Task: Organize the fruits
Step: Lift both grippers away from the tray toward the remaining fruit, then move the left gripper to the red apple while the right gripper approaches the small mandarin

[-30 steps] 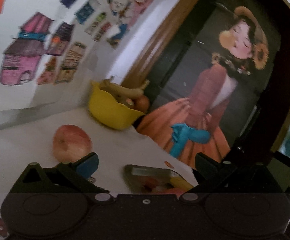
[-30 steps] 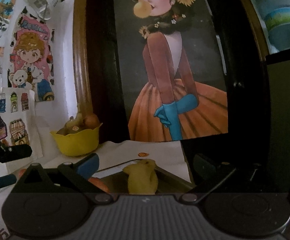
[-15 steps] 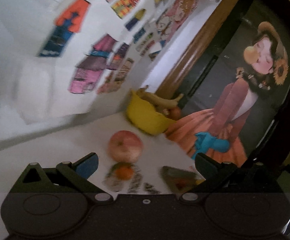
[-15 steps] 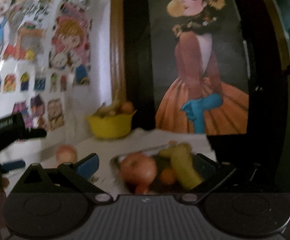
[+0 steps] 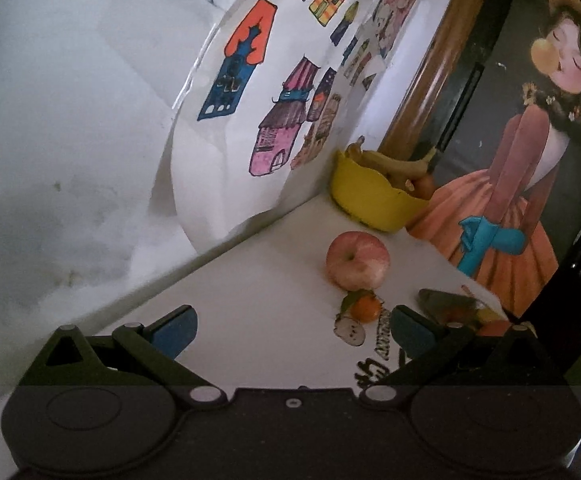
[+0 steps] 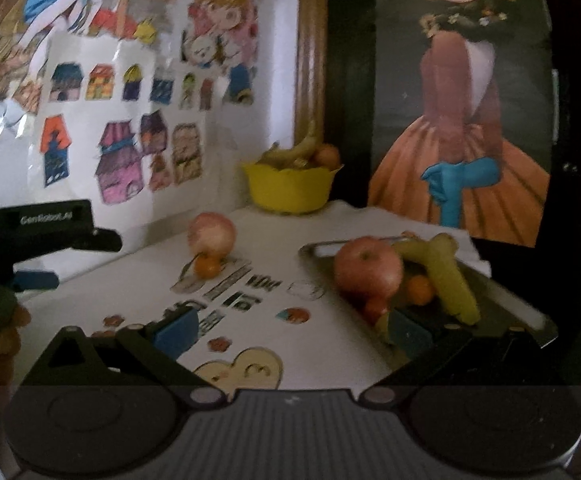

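A pink apple [image 5: 357, 261] lies on the white table [image 5: 250, 304] with a small orange [image 5: 365, 307] touching its near side; both also show in the right wrist view, the apple [image 6: 211, 235] and the orange [image 6: 206, 266]. A metal tray [image 6: 502, 292] at the right holds a red apple [image 6: 367, 269], a banana [image 6: 450, 276] and small oranges [image 6: 420, 289]. A yellow bowl [image 5: 370, 200] with bananas and an orange stands at the back. My left gripper [image 5: 292, 326] is open, short of the loose fruit. My right gripper [image 6: 290, 330] is open near the tray's front corner.
Children's drawings [image 6: 122, 120] cover the wall at the left. A framed picture of a girl in an orange dress [image 6: 462, 112] leans behind the table. Stickers and printed lettering [image 6: 234, 292] mark the tabletop. The left gripper's body [image 6: 42, 232] enters the right wrist view at the left edge.
Both grippers have pulled back and swung left. The loose apple and small orange now sit further ahead of the left gripper, and the tray's fruit has come fully into the right view.
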A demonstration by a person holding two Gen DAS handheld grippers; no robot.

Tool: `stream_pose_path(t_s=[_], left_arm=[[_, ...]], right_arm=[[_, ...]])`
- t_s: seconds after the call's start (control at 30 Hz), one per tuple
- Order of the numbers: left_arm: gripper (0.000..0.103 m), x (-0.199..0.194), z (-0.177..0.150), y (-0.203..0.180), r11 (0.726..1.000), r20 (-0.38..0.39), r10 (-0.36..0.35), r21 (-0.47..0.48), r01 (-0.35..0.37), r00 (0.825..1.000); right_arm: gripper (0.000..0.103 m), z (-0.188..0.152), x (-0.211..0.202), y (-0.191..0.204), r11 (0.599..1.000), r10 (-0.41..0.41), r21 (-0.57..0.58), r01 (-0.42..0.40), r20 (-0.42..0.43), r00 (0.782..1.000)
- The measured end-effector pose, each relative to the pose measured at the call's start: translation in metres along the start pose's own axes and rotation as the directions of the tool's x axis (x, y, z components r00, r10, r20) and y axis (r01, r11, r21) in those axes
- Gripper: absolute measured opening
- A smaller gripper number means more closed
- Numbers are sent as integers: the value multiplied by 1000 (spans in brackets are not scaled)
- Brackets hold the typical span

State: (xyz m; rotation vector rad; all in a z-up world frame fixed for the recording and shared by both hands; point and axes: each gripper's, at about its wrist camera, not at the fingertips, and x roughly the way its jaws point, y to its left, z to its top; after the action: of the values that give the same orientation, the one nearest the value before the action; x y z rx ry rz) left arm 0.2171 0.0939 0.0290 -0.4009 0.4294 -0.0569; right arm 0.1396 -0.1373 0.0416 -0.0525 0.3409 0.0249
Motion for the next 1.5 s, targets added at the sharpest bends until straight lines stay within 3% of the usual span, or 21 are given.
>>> stream_pose_path(t_s=[0.3,0.67,0.8,1.0,1.2,1.33,1.43,1.5], left_arm=[[102,-4,-3,-5,999,-48,26,33,-24,998],[102,8,7,-12,992,-77,53,116,-43,996],[102,15,15,-18,987,-81,54,156,-40,995],[102,36,19,-33,976,-104,34,215,-11,994],[102,70,29,-44,970,-143,32,244,4,989],[102,92,37,-61,965,-155,27,260,14,987],[102,108,42,-74,959,-170,-12,276,60,985],[102,117,45,-82,959,-164,8,282,39,987]], right_arm=[[103,-10,12,5,1000,-9,-12,7,-105,994],[103,-9,16,1,999,4,-35,-9,-149,989],[103,-3,19,1,996,44,-65,-56,-166,985],[103,9,31,5,989,100,-93,-113,-131,986],[103,32,58,4,971,201,-109,-212,-110,973],[103,43,81,8,962,225,-135,-239,-110,968],[103,46,88,7,966,208,-137,-221,-105,973],[103,46,90,0,968,219,-106,-229,-99,971]])
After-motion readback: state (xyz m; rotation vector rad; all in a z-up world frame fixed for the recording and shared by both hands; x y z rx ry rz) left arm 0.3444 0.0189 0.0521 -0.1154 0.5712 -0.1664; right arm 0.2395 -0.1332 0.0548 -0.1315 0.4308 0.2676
